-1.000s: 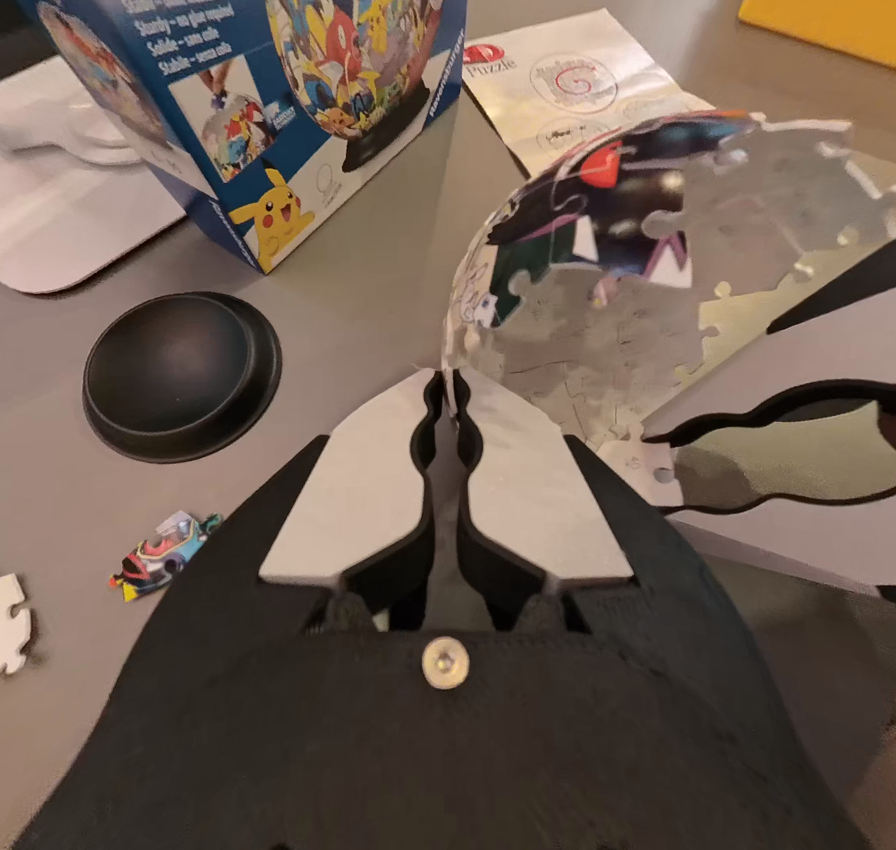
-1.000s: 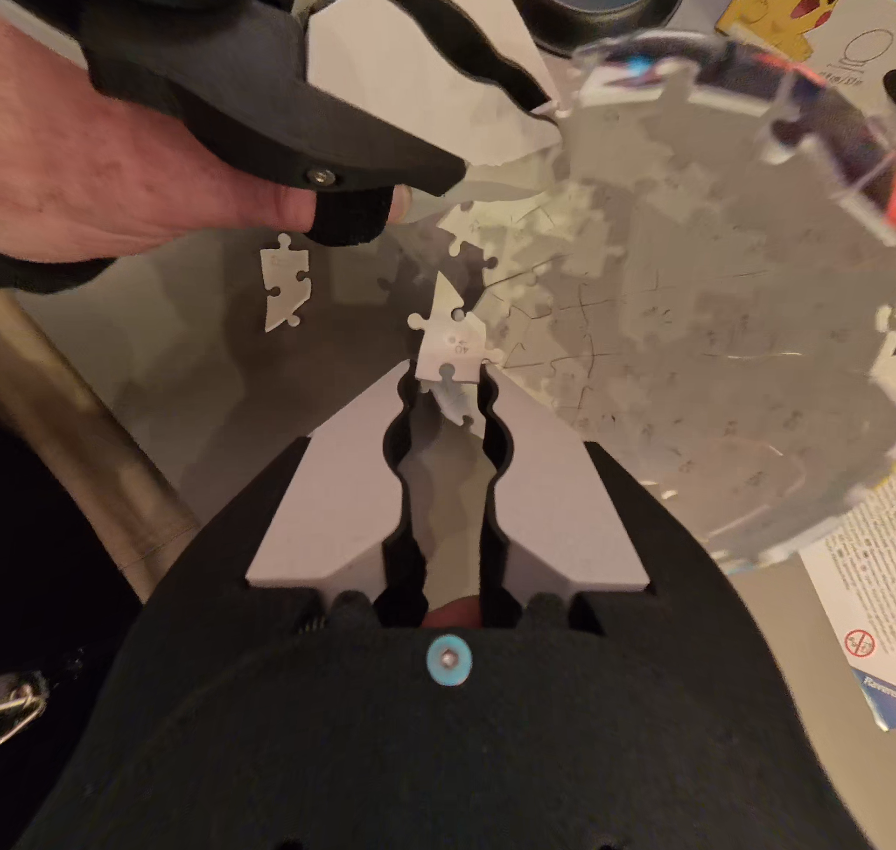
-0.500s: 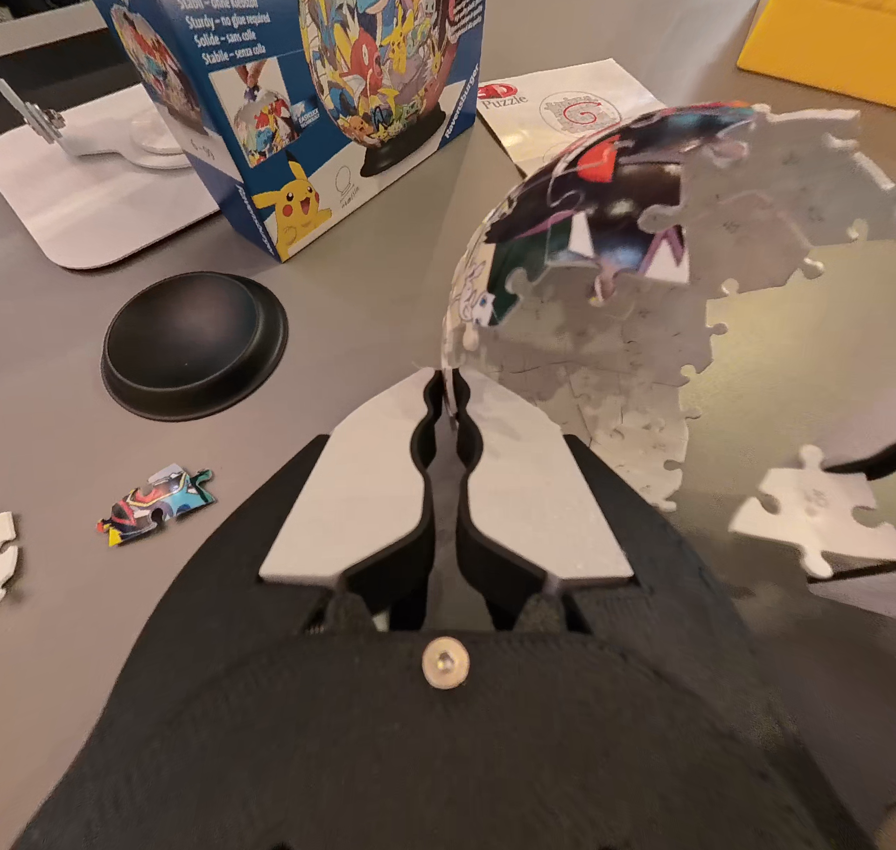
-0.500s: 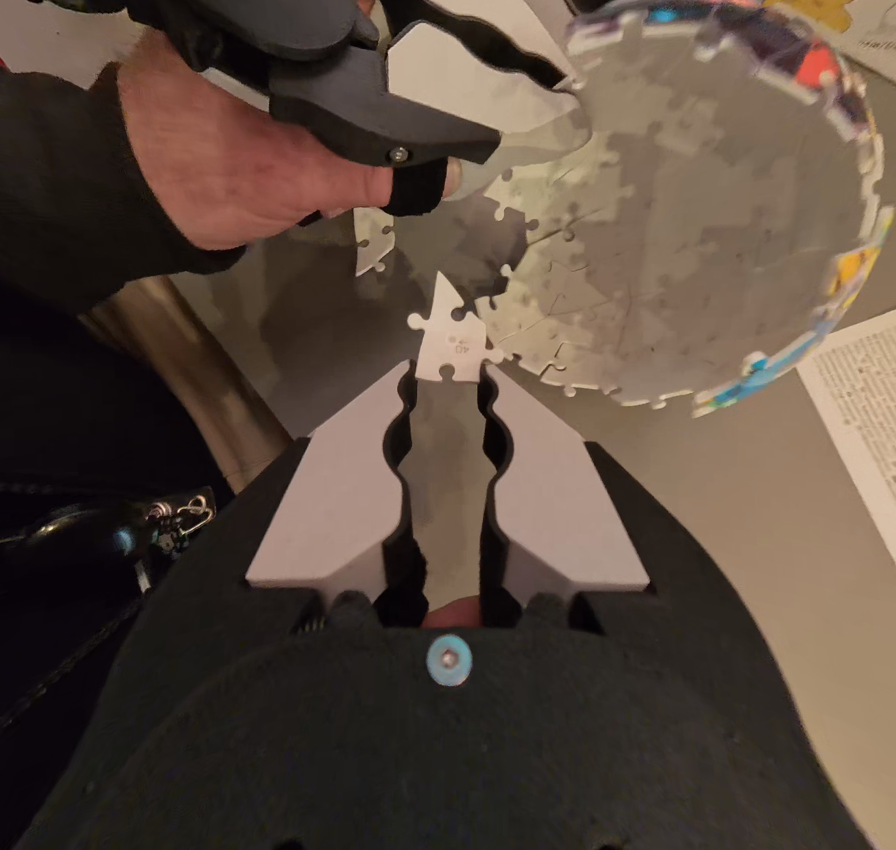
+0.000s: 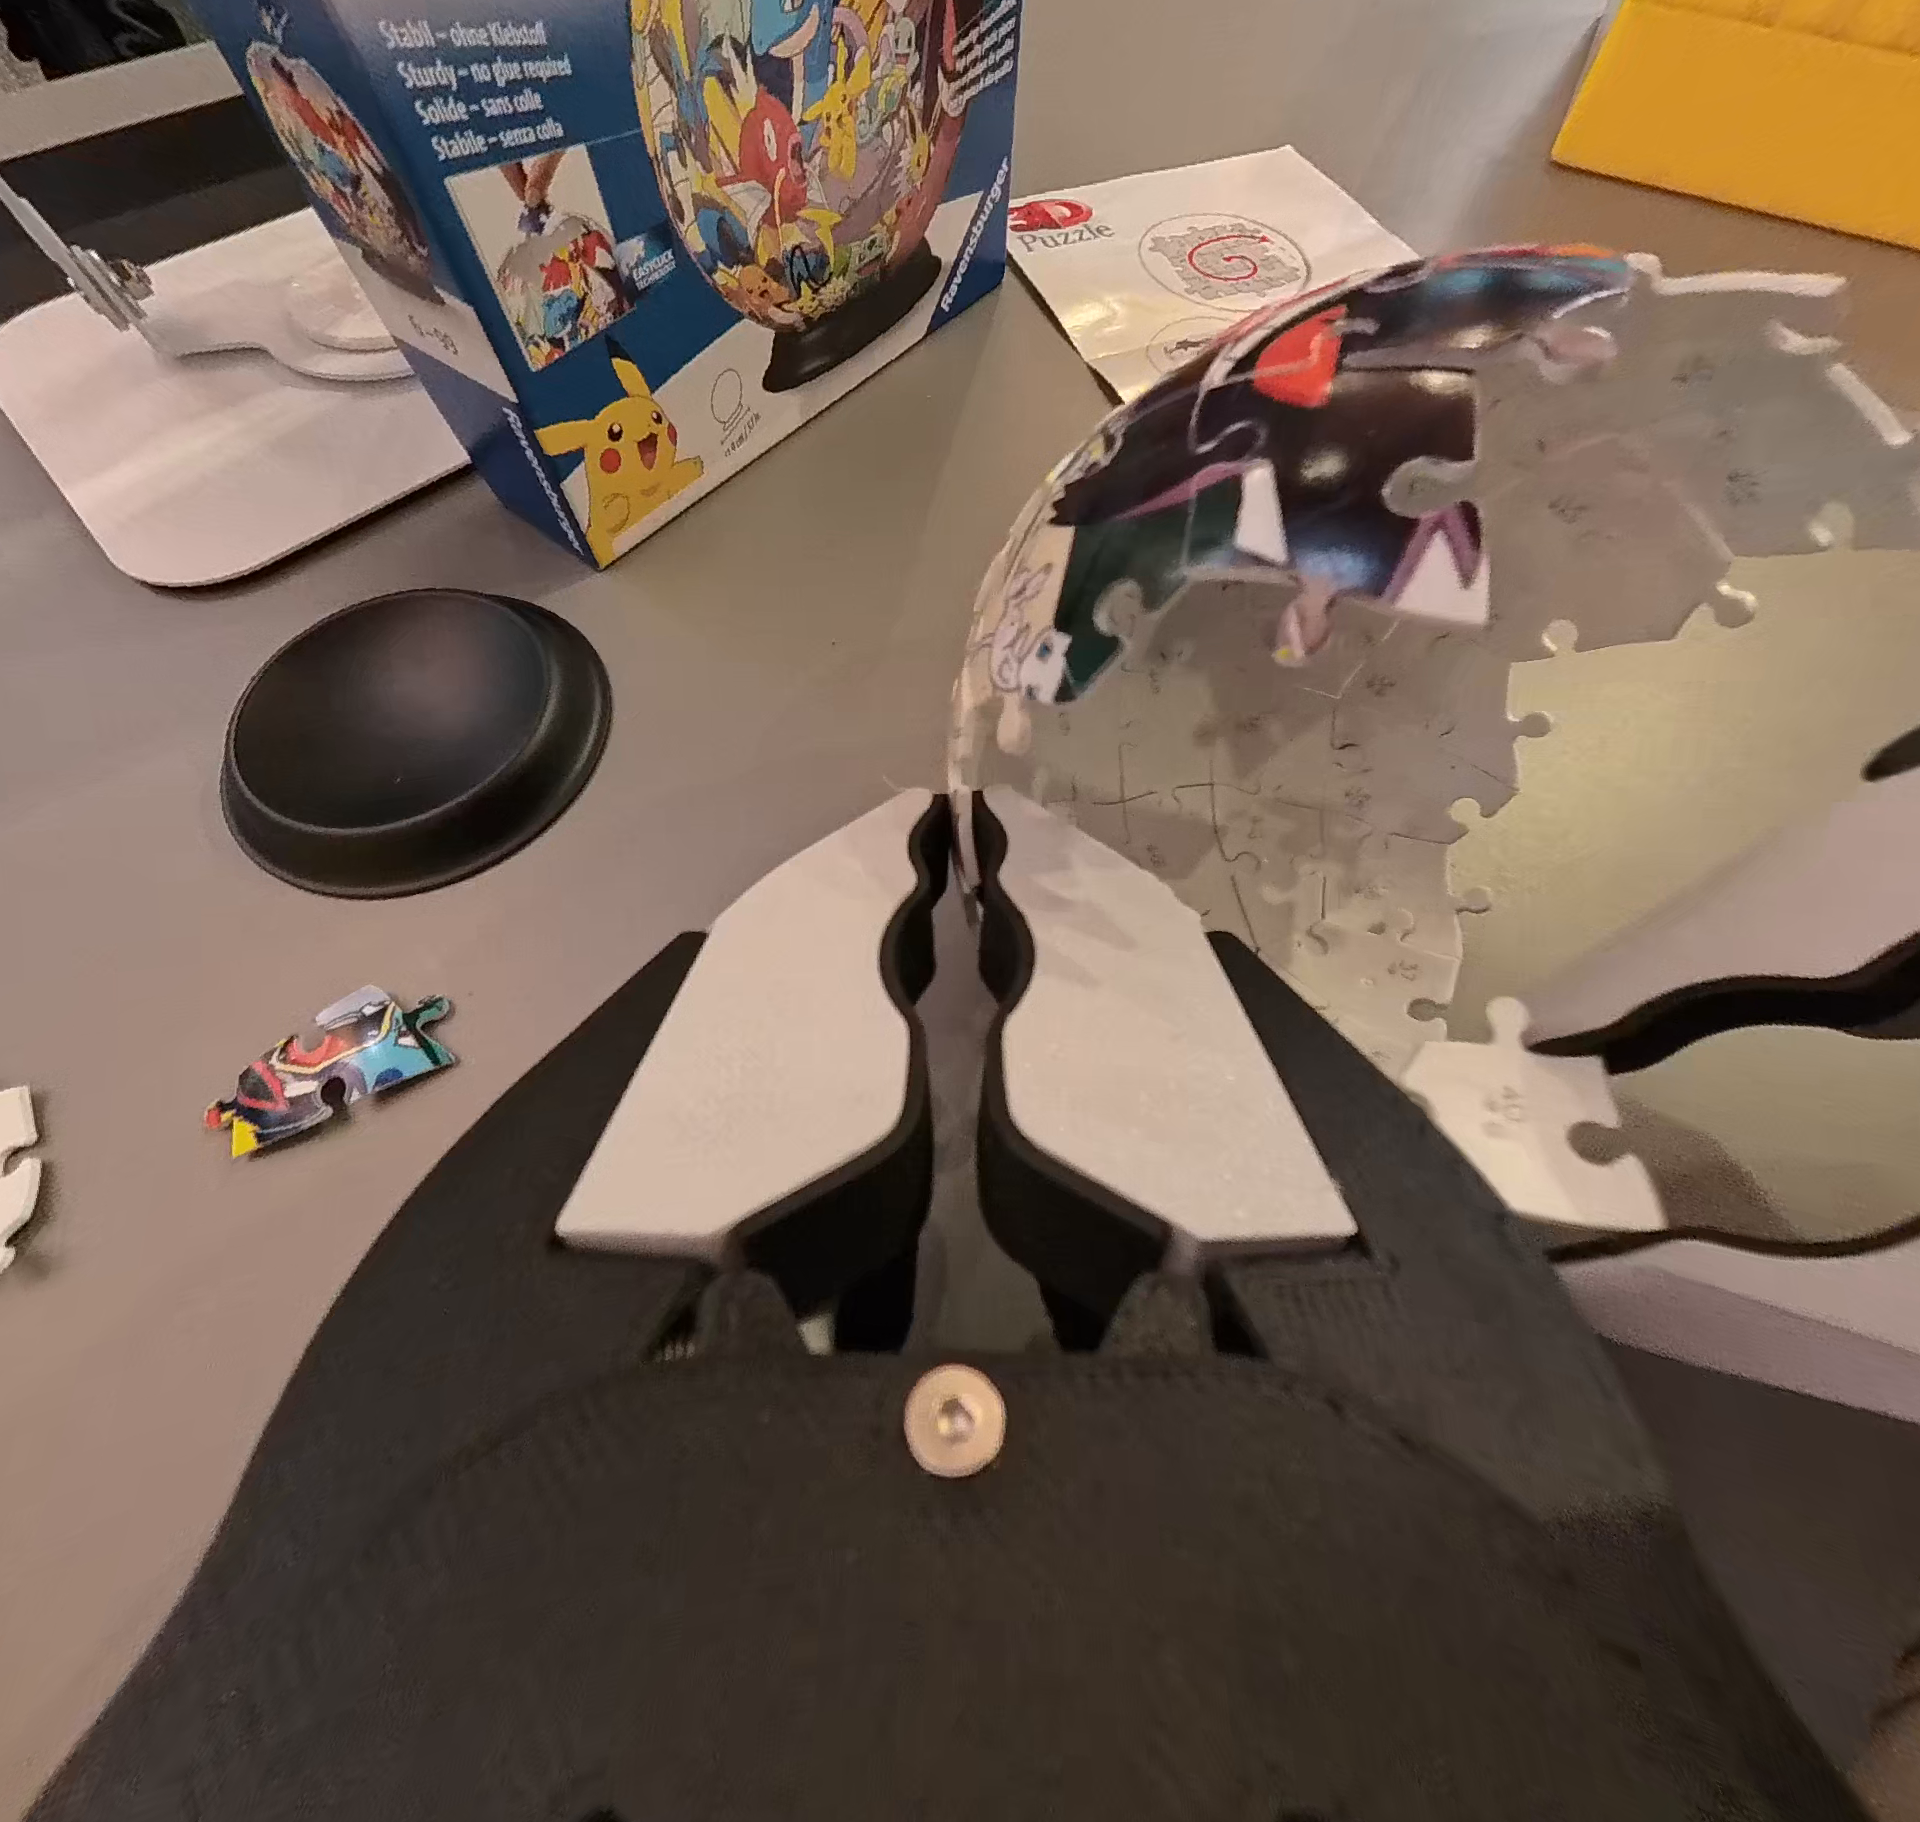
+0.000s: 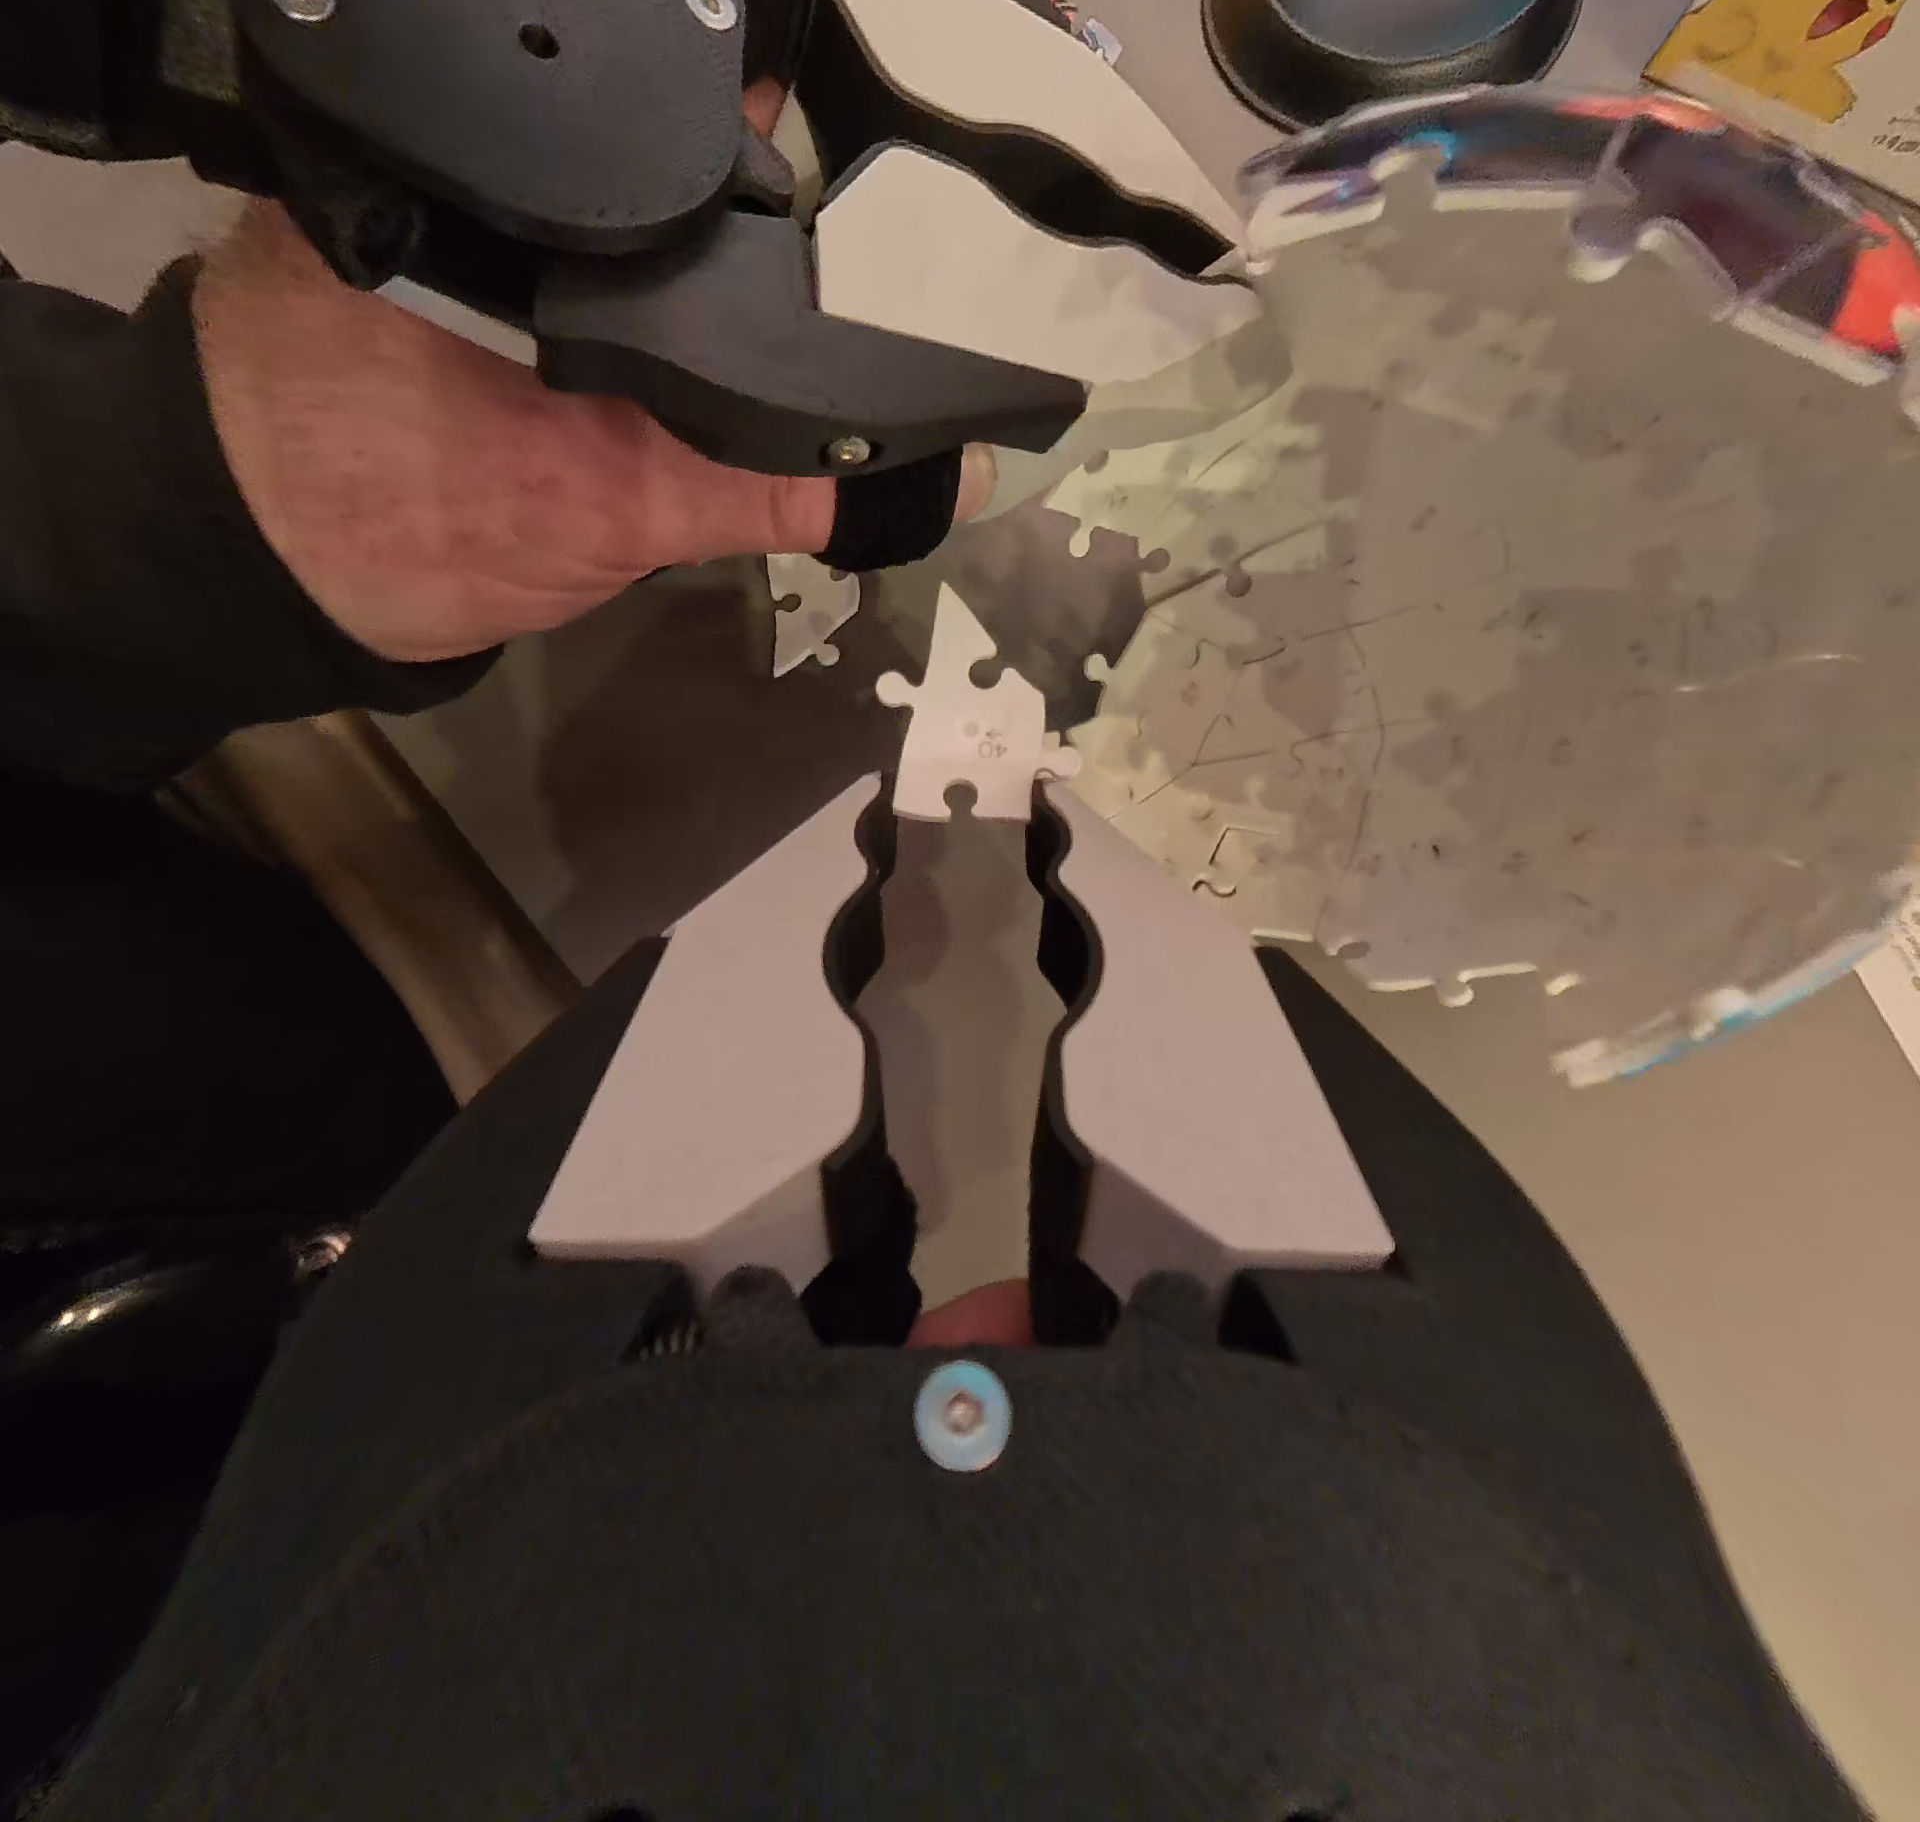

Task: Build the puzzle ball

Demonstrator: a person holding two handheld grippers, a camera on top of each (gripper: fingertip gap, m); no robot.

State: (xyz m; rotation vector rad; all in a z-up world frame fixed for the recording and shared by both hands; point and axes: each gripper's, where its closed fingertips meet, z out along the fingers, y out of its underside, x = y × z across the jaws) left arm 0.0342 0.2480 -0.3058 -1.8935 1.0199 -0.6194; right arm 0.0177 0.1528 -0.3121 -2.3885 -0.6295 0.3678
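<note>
The partly built puzzle ball point(image 5: 1299, 733) is an open curved shell, printed outside and grey-white inside. My left gripper point(image 5: 966, 822) is shut on the shell's left rim and holds it above the table. My right gripper point(image 6: 961, 806) is shut on a white-backed puzzle piece point(image 6: 971, 733), held against the shell's point(image 6: 1507, 681) lower rim; I cannot tell if it is interlocked. In the left wrist view the right gripper point(image 5: 1558, 1138) and its piece point(image 5: 1475, 1097) come in from the right. In the right wrist view the left gripper point(image 6: 1236, 260) shows at the top, with a hand point(image 6: 468, 505).
On the grey table are a black round stand point(image 5: 416, 744), the blue puzzle box point(image 5: 675, 162), a leaflet point(image 5: 1195, 255), a yellow box point(image 5: 1766, 79) and a white board point(image 5: 208, 422). A loose coloured piece point(image 5: 332, 1066) and white pieces point(image 5: 16, 1170) lie at the left. Another white piece point(image 6: 810, 619) lies under the hand. My hands' fingertips stand some 10 cm from each other.
My right gripper drew its piece away from the shell, then brought it back to the lower rim. The left gripper kept its hold and shifted the shell a little.
</note>
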